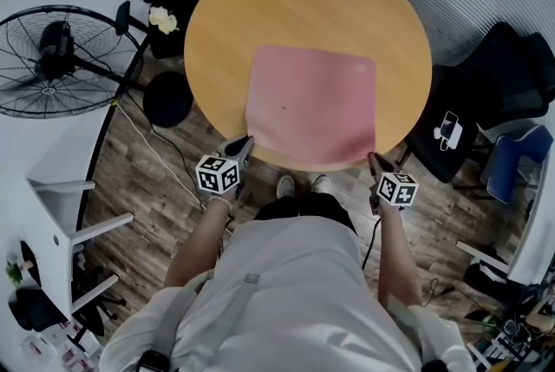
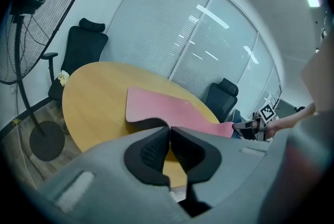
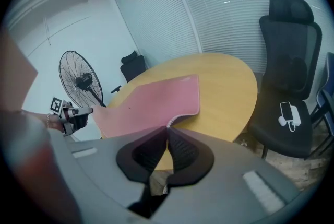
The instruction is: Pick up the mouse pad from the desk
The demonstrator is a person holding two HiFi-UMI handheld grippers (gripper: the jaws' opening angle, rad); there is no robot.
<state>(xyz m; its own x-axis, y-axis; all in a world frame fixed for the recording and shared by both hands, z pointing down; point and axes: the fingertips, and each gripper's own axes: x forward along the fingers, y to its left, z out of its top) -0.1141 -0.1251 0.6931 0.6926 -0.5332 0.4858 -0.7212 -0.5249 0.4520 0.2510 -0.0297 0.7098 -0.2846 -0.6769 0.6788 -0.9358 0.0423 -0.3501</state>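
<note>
Left tongs (image 1: 246,142) are clamped on the near-left corner of the mouse pad (image 1: 312,106), right tongs (image 1: 373,158) on the near-right corner. Both gripper views show the jaws together on the thin pink edge, nothing else in them. The near edge is up off the bench (image 1: 221,32) and bows between the two grips, and the left gripper view shows shadow under the raised lip. The farther half lies flat on the round top. My read: a light, thin, floppy sheet, probably with a grippy underside, so it'll drape and drag, not lift like a board. Corners are the right place to hold; I'd keep both hands level and spread so the middle doesn't fold. It's not fragile. The main risk is a corner slipping out. The floor fan (image 1: 52,58) is beyond, well apart.
</note>
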